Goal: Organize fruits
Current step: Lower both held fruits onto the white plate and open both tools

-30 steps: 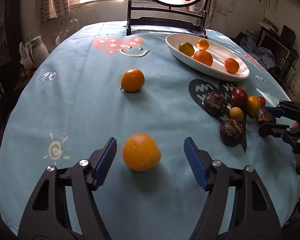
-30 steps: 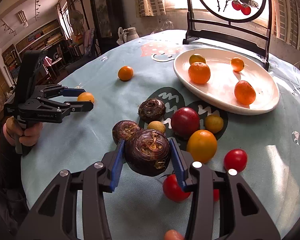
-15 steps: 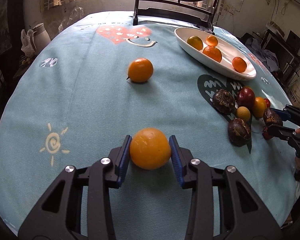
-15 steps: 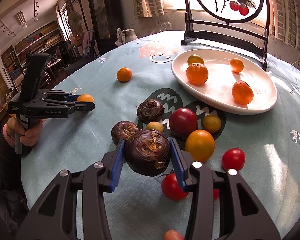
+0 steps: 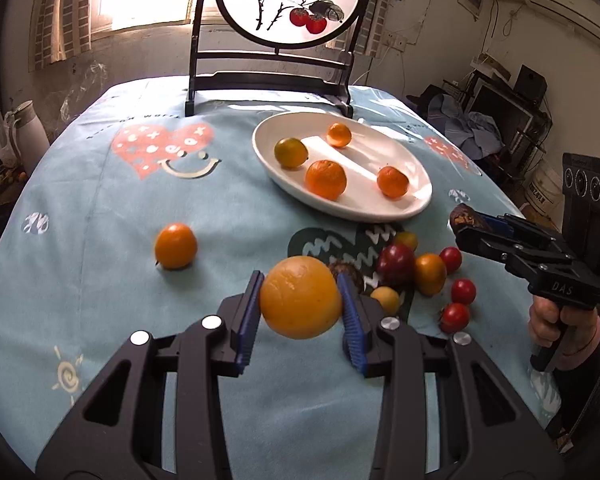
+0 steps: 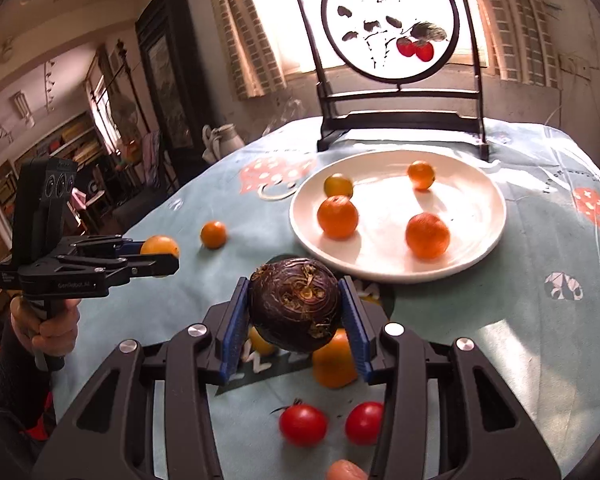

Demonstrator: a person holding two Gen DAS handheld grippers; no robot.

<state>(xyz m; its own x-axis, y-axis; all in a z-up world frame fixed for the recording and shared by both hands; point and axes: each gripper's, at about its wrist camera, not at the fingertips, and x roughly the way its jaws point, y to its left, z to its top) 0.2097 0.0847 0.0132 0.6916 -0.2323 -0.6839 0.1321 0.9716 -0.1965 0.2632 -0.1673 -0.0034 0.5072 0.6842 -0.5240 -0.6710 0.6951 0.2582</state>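
My left gripper [image 5: 300, 300] is shut on a large orange [image 5: 300, 297] and holds it above the blue tablecloth. My right gripper [image 6: 296, 306] is shut on a dark brown wrinkled fruit [image 6: 295, 305], also lifted. A white oval plate [image 5: 416, 204] at the back holds several small oranges [image 5: 325, 179]. It shows in the right wrist view too [image 6: 488, 200]. One loose orange [image 5: 175, 245] lies on the cloth to the left. A cluster of a dark red fruit [image 5: 396, 262], small yellow-orange fruits and cherry tomatoes [image 5: 463, 291] lies in front of the plate.
A black framed round screen [image 5: 288, 0] stands at the table's far edge behind the plate. A white kettle [image 5: 30, 136] sits off the table at the left. The right gripper's body [image 5: 540, 264] hangs over the table's right edge.
My left gripper closed on the large orange and lifted it off the cloth. My right gripper rose with the dark fruit and moved towards the plate.
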